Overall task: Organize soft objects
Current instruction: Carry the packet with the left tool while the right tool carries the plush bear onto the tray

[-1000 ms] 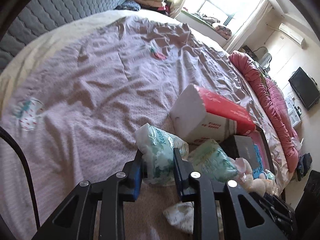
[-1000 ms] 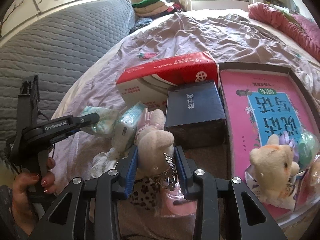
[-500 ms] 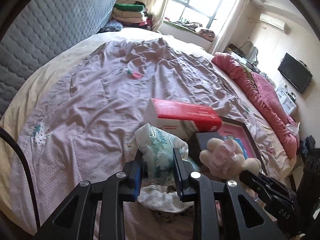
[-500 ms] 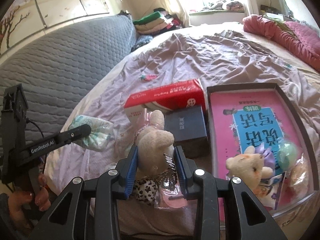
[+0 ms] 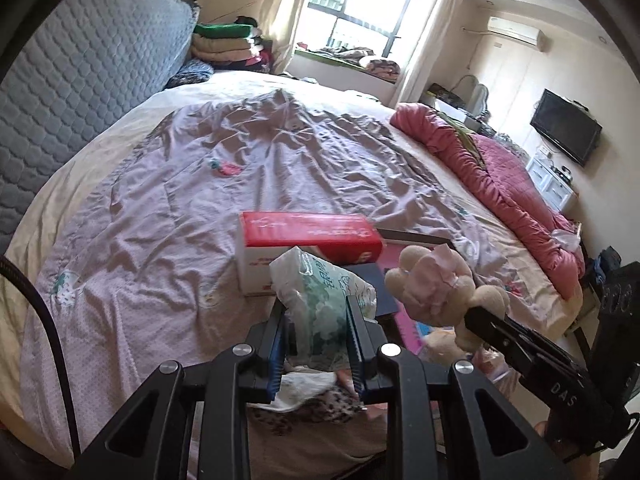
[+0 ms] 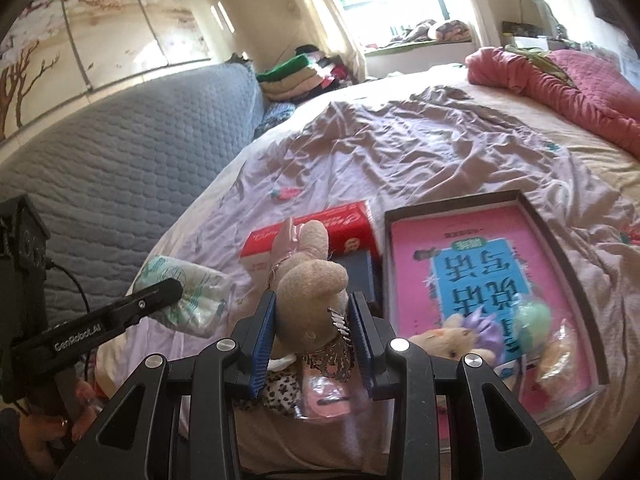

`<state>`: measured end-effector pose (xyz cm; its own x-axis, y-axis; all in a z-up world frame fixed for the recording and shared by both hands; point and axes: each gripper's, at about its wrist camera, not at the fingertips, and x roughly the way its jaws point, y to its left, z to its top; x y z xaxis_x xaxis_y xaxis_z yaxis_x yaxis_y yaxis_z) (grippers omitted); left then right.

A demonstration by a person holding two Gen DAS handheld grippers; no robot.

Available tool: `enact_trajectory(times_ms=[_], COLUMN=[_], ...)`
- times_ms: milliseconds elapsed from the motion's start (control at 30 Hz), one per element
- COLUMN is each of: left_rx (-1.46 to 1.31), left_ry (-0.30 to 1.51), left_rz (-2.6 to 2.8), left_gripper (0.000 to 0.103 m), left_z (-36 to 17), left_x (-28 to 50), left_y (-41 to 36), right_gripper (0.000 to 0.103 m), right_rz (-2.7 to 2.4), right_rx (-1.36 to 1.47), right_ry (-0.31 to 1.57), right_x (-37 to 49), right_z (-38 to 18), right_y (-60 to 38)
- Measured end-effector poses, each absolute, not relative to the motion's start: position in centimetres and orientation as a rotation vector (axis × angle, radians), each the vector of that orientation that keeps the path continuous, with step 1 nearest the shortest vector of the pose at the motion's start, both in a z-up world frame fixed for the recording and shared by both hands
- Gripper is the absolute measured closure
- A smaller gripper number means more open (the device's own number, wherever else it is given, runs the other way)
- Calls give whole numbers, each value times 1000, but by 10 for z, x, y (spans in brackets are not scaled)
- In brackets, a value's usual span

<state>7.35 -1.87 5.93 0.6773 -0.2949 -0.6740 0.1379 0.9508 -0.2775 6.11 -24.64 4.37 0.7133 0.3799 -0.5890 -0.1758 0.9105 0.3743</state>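
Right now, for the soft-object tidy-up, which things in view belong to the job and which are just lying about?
In the job:
- tissue pack, clamped in the left gripper
- plush bunny, clamped in the right gripper
- second plush toy, lying in the dark tray

Lying about:
- red tissue box
- dark blue box
- pink book in the tray
- pink quilt

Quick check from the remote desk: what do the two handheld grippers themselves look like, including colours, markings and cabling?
Both are black, angular frames with triangular cut-outs and silver screw heads. The left gripper and right gripper each carry blue ribbed pads inside the fingers. Seen from the side, the left one reads "GenRobot.AI" in white; the right one's side lettering reads "DAS". A black cable curves along the left one. The fingernails are painted.
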Motion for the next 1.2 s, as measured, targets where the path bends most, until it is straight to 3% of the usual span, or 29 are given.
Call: enact_trajectory(times_ms=[667,1200], left_rx=[-115,-39], left_ry=[761,835], left_rz=[-380,-509], left_gripper=[76,76], left_z=[84,59], left_x=[64,64], left_y=[-107,-187], right_gripper=[66,66], right_rz=[132,39], right_rx=[393,441], right_ry=[600,565], right_x=[33,20], right_z=[75,66], right_y=[-349,-396])
